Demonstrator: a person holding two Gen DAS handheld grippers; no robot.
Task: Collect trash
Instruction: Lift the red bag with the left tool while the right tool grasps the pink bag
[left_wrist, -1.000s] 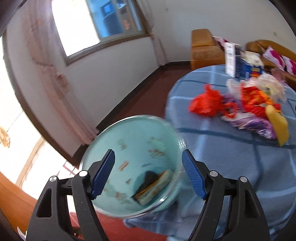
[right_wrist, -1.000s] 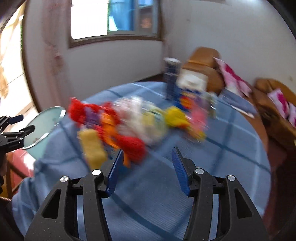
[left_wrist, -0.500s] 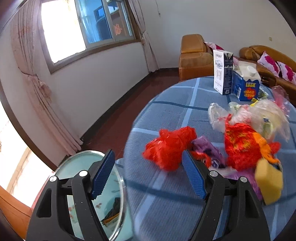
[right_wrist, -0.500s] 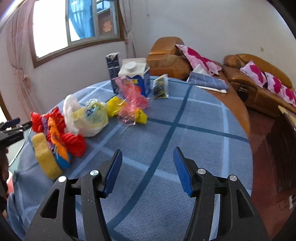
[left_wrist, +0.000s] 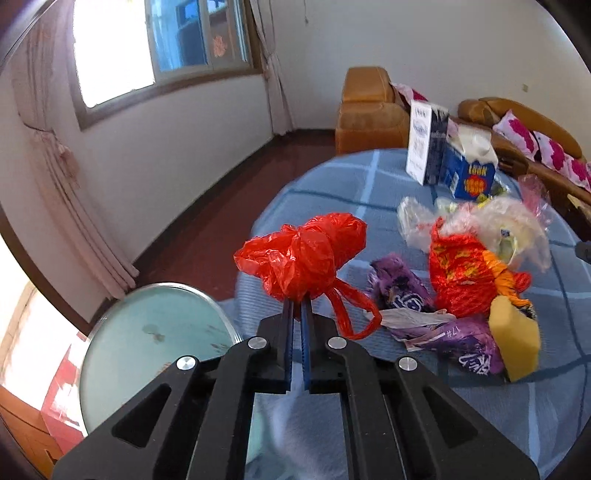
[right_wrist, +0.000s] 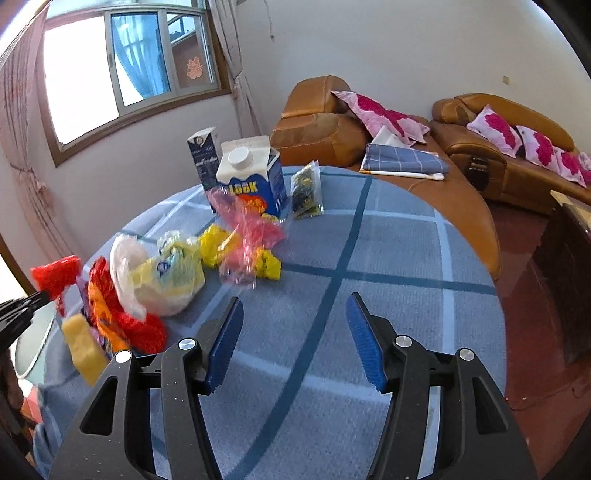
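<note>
Gripping the red plastic bag (left_wrist: 303, 254) with our left gripper (left_wrist: 297, 306), we are holding it above the table (left_wrist: 332, 184) edge, near the teal bin (left_wrist: 147, 332). Our right gripper (right_wrist: 294, 321) is hovering wide open, holding nothing, over the table (right_wrist: 388, 251).

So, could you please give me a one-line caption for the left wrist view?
Left claw shut on a red plastic bag beside the trash pile, with the teal bin below the table edge.
</note>
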